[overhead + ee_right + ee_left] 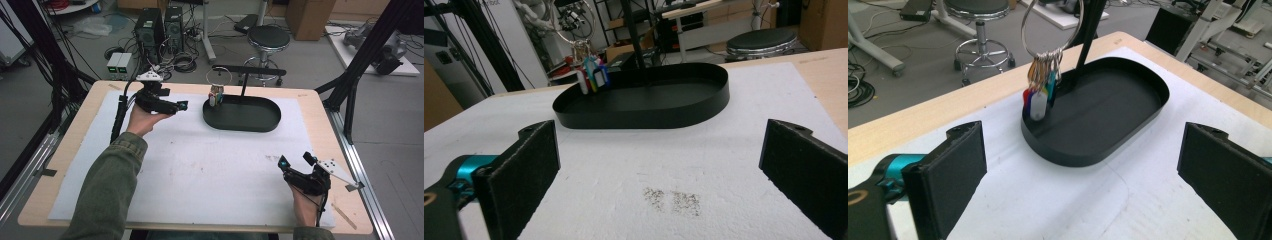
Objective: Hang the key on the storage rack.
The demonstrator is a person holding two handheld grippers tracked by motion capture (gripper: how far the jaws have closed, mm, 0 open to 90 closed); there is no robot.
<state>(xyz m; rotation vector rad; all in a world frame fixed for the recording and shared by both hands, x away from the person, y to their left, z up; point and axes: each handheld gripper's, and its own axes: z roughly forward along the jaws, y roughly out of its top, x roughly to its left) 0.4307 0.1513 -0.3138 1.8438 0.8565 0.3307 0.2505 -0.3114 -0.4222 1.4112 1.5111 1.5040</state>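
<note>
Approach stage, judged. Left gripper [176, 106] fingers wide apart, empty, aimed at the key ring [1040, 92] hanging from the stand over the black oval tray [242, 123], 12 o'clock on the surface. Right gripper [295, 167] at 4 o'clock, fingers wide, empty. Next: close in on the tags.

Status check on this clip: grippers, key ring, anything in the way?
Left gripper open, empty, facing the tray. Right gripper open, empty, near table edge. Key ring hanging on stand over tray's end. Path clear.

Dim, even indoor light; soft, slightly blurry frames.
</note>
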